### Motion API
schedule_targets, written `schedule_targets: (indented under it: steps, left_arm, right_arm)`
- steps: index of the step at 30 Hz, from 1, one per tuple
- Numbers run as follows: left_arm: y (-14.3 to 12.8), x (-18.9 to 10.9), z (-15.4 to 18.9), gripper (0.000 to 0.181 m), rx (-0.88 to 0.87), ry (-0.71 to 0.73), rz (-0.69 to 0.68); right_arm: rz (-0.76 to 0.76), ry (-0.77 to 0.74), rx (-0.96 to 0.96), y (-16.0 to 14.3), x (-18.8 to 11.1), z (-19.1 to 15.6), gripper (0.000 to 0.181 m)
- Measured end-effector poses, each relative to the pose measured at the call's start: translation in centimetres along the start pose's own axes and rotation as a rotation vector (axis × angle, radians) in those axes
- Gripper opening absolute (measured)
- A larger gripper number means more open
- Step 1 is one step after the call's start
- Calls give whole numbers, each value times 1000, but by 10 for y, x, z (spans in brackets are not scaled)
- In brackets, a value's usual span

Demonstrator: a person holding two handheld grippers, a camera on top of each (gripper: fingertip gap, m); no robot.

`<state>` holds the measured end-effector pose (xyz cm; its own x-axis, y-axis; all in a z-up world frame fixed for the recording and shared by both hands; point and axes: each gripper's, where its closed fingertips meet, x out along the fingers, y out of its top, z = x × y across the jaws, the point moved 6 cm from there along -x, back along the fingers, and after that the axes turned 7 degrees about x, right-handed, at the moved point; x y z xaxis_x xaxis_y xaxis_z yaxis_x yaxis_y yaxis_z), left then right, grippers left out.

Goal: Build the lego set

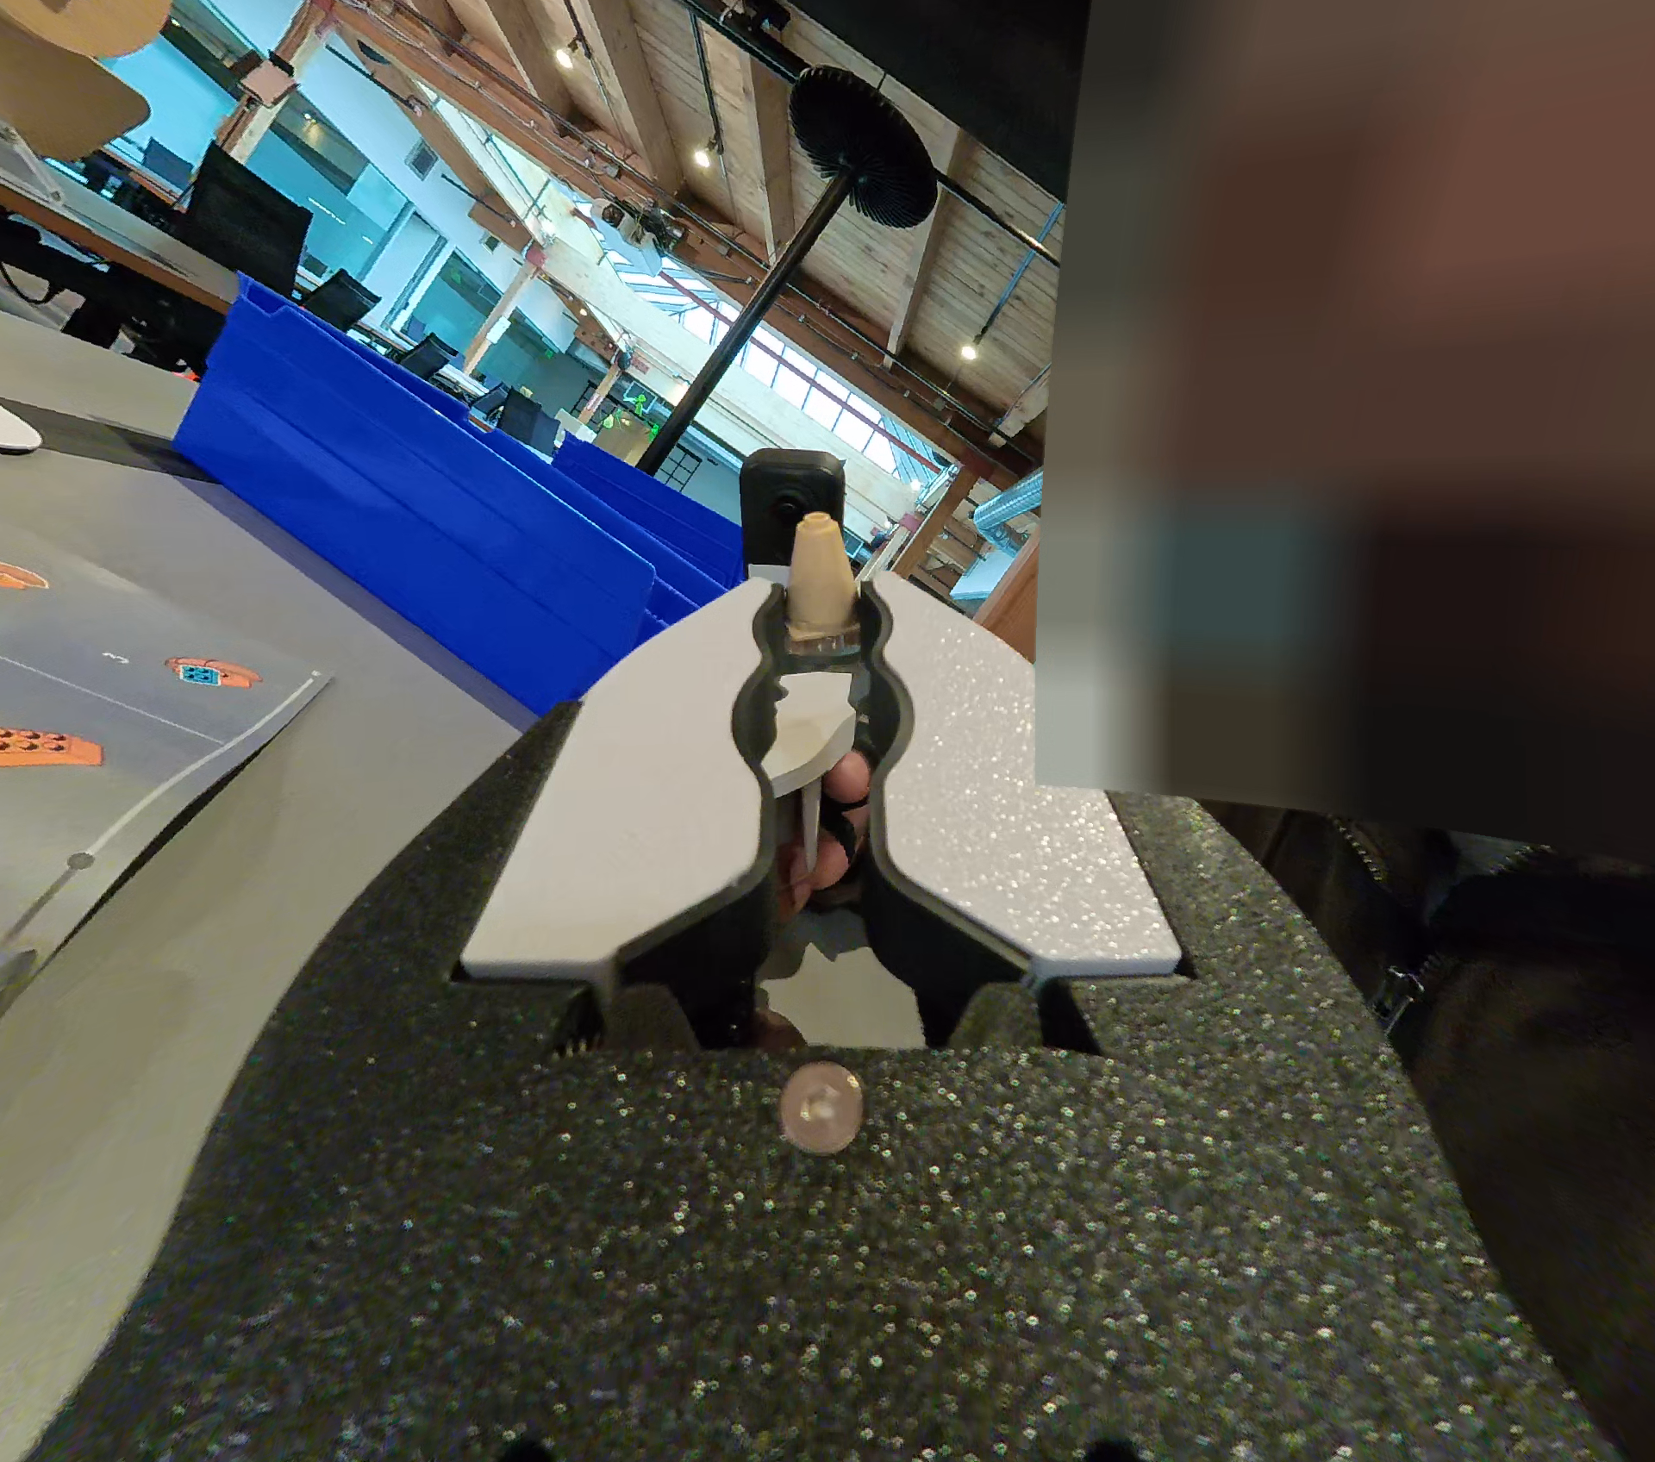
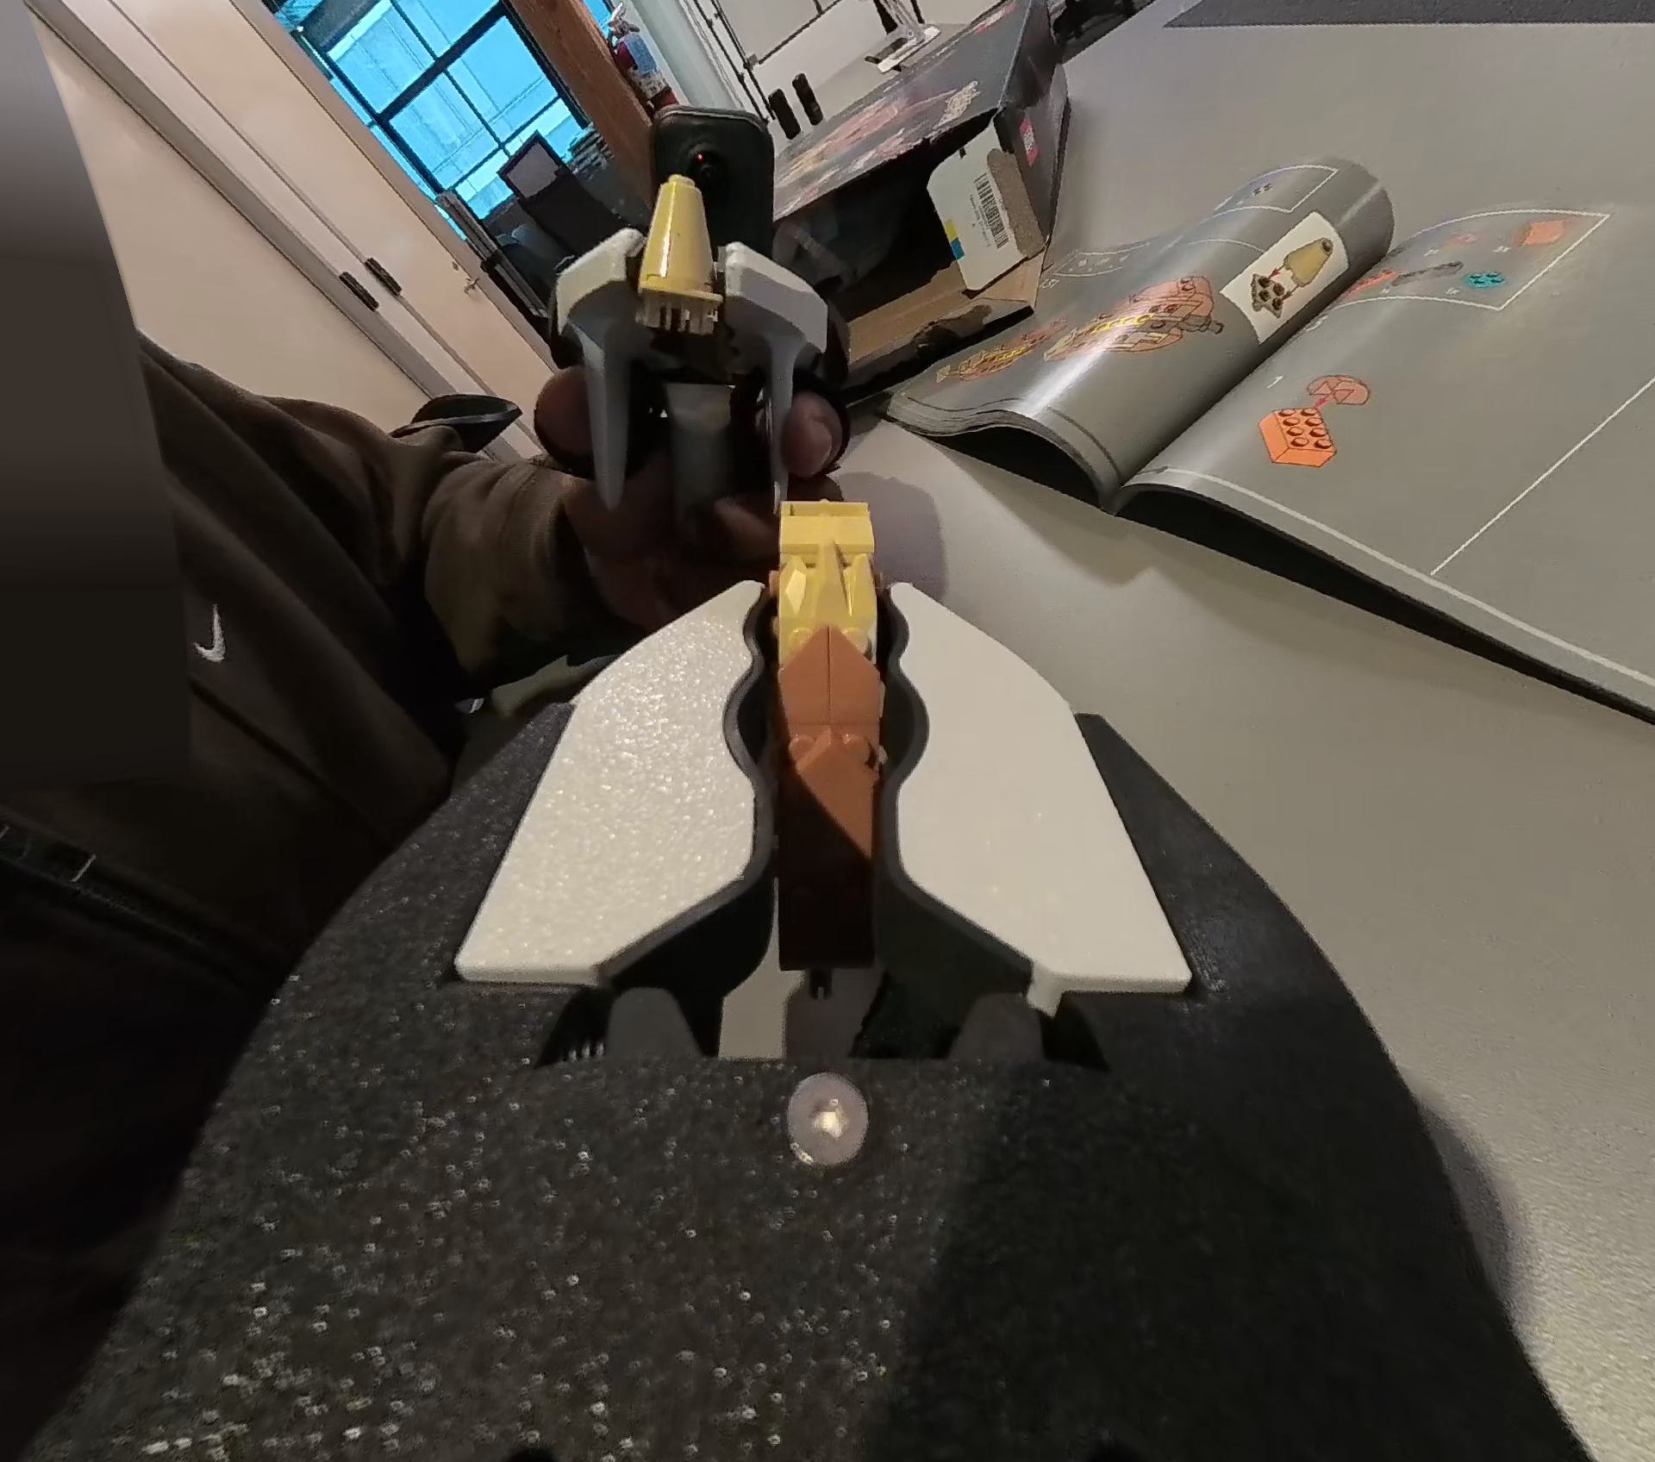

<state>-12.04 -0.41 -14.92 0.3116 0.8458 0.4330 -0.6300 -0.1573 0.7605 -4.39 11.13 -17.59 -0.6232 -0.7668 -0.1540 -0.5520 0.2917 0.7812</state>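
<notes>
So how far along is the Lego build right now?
Partly done: the right claw is shut on a brown and yellow assembly that is already several bricks. In hand: the left claw pinches a tan cone piece, held apart from the assembly. Left: joining them, plus more steps in the open instruction booklet.

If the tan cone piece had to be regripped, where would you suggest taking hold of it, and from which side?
Grip the tan cone piece at its wide base, as the left gripper does now, closing from both sides. The tapered tip would likely slip out, and the base gives broader, more parallel faces.
</notes>
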Motion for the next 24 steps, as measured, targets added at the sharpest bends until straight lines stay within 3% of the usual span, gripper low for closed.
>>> schedule_targets:
  steps: [12,24]
  left_arm:
    - [0,2,-2,16,-21,0,11]
    - [-9,15,-2,16,48,9,-53]
  right_arm:
    - [4,13,5,1,3,0,21]
    - [67,156,-18,5,12,-15,21]
